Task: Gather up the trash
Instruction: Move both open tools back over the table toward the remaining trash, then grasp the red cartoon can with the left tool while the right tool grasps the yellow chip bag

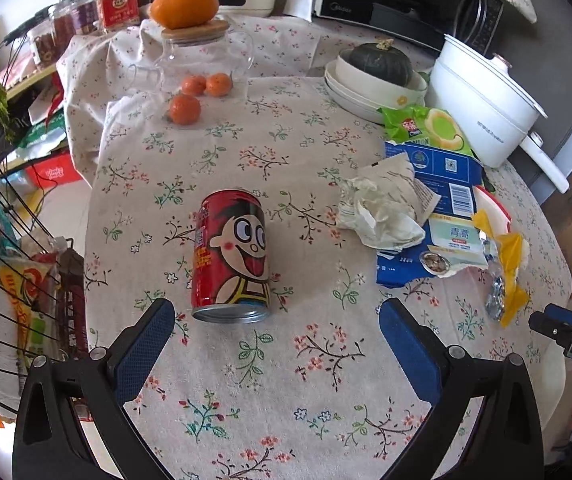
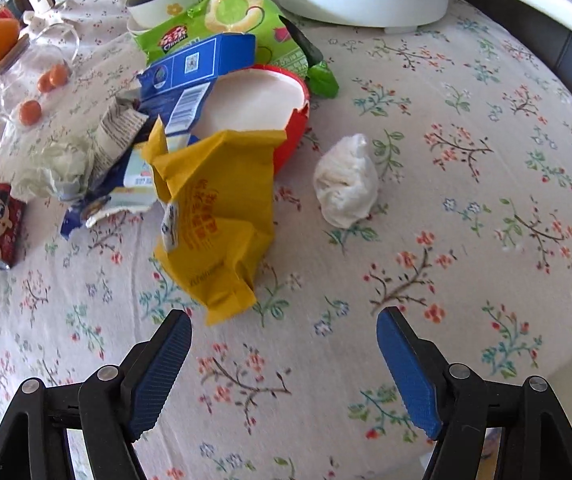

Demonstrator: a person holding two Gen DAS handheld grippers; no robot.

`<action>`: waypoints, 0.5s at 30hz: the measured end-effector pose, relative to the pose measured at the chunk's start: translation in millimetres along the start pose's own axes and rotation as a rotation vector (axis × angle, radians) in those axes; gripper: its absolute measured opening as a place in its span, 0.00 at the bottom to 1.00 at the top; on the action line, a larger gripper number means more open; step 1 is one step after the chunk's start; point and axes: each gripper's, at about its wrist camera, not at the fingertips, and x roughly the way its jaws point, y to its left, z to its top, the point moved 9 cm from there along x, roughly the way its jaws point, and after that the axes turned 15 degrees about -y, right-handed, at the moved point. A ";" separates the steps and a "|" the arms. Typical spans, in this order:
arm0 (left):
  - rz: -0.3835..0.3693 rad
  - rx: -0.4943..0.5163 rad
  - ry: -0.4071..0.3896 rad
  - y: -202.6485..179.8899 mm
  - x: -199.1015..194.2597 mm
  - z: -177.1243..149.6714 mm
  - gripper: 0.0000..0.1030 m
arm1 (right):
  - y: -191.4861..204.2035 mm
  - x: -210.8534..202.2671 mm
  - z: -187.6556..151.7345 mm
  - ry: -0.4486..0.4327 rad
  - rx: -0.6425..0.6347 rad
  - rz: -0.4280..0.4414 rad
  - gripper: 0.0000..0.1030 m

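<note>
A red drink can [image 1: 230, 256] with a cartoon face lies on the floral tablecloth just ahead of my left gripper [image 1: 276, 306], which is open and empty. To its right sit crumpled paper [image 1: 382, 208], a torn blue box [image 1: 442, 184], a green snack bag [image 1: 426, 128] and a yellow wrapper [image 1: 506, 256]. In the right wrist view the yellow wrapper [image 2: 214, 220] lies ahead and left of my open right gripper [image 2: 284, 320], and a white tissue ball [image 2: 346, 184] lies further ahead. A red paper bowl [image 2: 294, 120], the blue box [image 2: 202, 64] and the can [image 2: 0, 224] are also there.
Tangerines [image 1: 190, 100], a glass jar [image 1: 202, 52] topped by an orange, white bowls [image 1: 366, 88] holding a dark squash and a white electric pot [image 1: 486, 100] stand at the back. A wire basket [image 1: 2, 280] of bags hangs off the table's left edge.
</note>
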 end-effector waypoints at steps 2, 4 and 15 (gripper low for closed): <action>0.016 -0.040 0.028 8.0 11.2 0.1 1.00 | 2.3 10.2 4.1 0.002 0.042 0.017 0.77; 0.025 -0.089 0.047 16.7 19.8 -1.1 1.00 | 4.4 19.9 6.1 0.007 0.075 0.028 0.77; -0.058 -0.340 0.068 36.8 35.2 -8.2 0.70 | 20.6 42.3 2.1 0.021 0.056 0.110 0.31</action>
